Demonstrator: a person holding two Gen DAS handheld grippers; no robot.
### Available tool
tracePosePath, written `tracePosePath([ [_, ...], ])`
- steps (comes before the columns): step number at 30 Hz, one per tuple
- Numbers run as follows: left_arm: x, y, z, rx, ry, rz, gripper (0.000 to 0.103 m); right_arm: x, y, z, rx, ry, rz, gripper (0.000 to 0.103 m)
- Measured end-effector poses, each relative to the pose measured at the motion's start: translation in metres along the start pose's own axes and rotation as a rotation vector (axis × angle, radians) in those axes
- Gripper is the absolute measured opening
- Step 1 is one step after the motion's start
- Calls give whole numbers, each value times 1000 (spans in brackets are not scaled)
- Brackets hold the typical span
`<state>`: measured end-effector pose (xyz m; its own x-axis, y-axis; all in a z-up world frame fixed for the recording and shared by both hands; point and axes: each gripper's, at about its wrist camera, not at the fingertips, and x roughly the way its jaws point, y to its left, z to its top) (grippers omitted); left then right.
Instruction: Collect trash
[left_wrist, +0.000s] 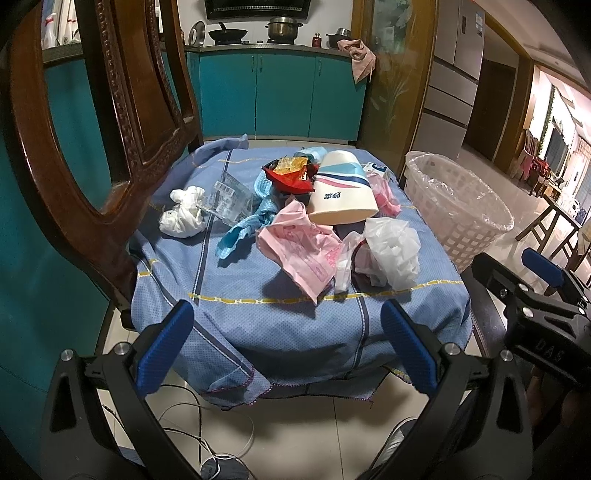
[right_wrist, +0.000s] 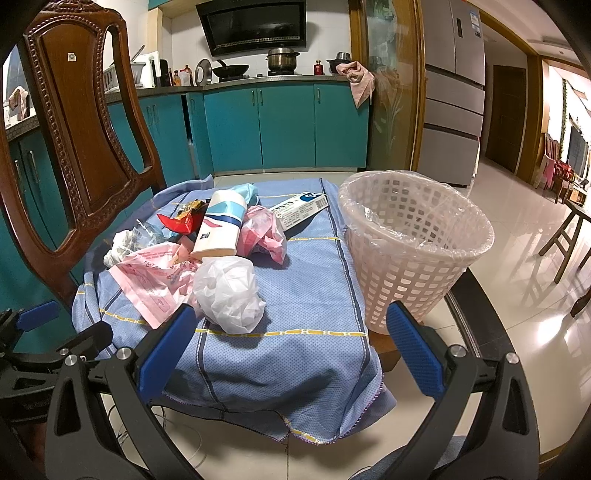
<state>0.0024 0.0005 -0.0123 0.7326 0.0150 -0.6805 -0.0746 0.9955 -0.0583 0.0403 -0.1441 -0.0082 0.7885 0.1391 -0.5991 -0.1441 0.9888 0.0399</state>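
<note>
Trash lies heaped on a blue cloth (left_wrist: 280, 317) (right_wrist: 306, 288): a white paper cup (left_wrist: 341, 192) (right_wrist: 219, 229) on its side, pink bags (left_wrist: 299, 251) (right_wrist: 147, 280), a clear crumpled bag (left_wrist: 393, 251) (right_wrist: 231, 291), a red snack wrapper (left_wrist: 291, 173) (right_wrist: 181, 219), a white tissue wad (left_wrist: 184, 216), a clear plastic tray (left_wrist: 229, 197) and a white-blue box (right_wrist: 299, 208). A white lattice bin (left_wrist: 458, 212) (right_wrist: 413, 243) with a liner stands at the right. My left gripper (left_wrist: 288, 343) and right gripper (right_wrist: 291, 347) hang open before the cloth's near edge, holding nothing.
A carved wooden chair back (left_wrist: 122, 129) (right_wrist: 85, 129) rises at the left. Teal kitchen cabinets (left_wrist: 280, 96) stand behind, a fridge (right_wrist: 454, 85) to the right. White cables (left_wrist: 207, 435) lie on the tiled floor below. The right gripper's body (left_wrist: 535, 306) shows in the left wrist view.
</note>
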Motion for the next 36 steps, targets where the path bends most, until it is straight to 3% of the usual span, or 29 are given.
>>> tracePosePath([
  [11,5,-2,-2,16,12,16,101,0,0,-1,5,6,28,101],
  [14,10,6,-6,-51,20,12,101,2,0,-1,10,16,45,101],
  [17,12,22,-12,-196,2,-72,100,2,1,-1,6,22,56,101],
  [19,15,27,-14,-236,2,-52,100,2,2,-2,1,25,59,101],
  [23,20,19,-18,-151,10,-27,100,3,2,-2,-2,34,65,100],
  [27,18,1,-15,72,12,19,101,7,3,-3,-6,50,83,101],
  [29,13,4,-12,58,-13,18,100,10,5,-3,-10,59,95,101],
  [36,10,36,5,-70,10,36,100,41,17,5,-36,135,168,101],
])
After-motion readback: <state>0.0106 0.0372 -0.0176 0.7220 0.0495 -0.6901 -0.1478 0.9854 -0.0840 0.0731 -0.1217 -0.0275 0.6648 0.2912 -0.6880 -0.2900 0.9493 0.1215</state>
